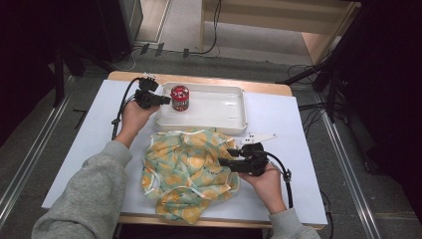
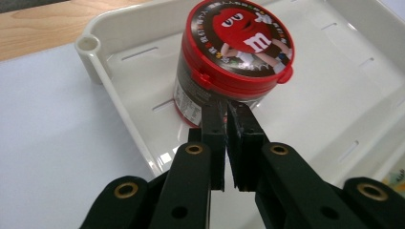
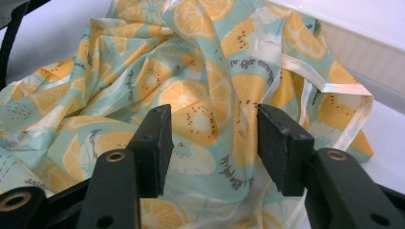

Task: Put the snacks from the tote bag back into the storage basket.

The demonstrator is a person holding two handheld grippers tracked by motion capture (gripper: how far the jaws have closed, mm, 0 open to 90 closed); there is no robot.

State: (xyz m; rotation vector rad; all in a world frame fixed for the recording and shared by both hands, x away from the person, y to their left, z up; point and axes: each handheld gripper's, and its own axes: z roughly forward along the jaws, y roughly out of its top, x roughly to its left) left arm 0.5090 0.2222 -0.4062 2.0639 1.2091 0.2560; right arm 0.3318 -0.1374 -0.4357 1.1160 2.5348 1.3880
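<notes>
A squat jar with a red candy-brand lid (image 1: 179, 98) (image 2: 234, 52) stands upright at the left end of a white plastic tray (image 1: 224, 107) (image 2: 334, 71). My left gripper (image 1: 166, 100) (image 2: 225, 104) reaches over the tray's left wall, its jaws shut to a thin slit, tips against the jar's side just under the lid rim. A crumpled cloth printed with orange slices on pale green (image 1: 184, 169) (image 3: 200, 71) lies in front of the tray. At the cloth's right edge is my right gripper (image 1: 225, 157) (image 3: 213, 129), open, with the fabric lying between and beyond its jaws.
The tray sits at the back of a white tabletop (image 1: 298, 119) with a wooden far edge (image 1: 259, 87). Cables trail from both grippers over the table. Beyond the table, cables lie on the floor near a wooden bench (image 1: 278, 20).
</notes>
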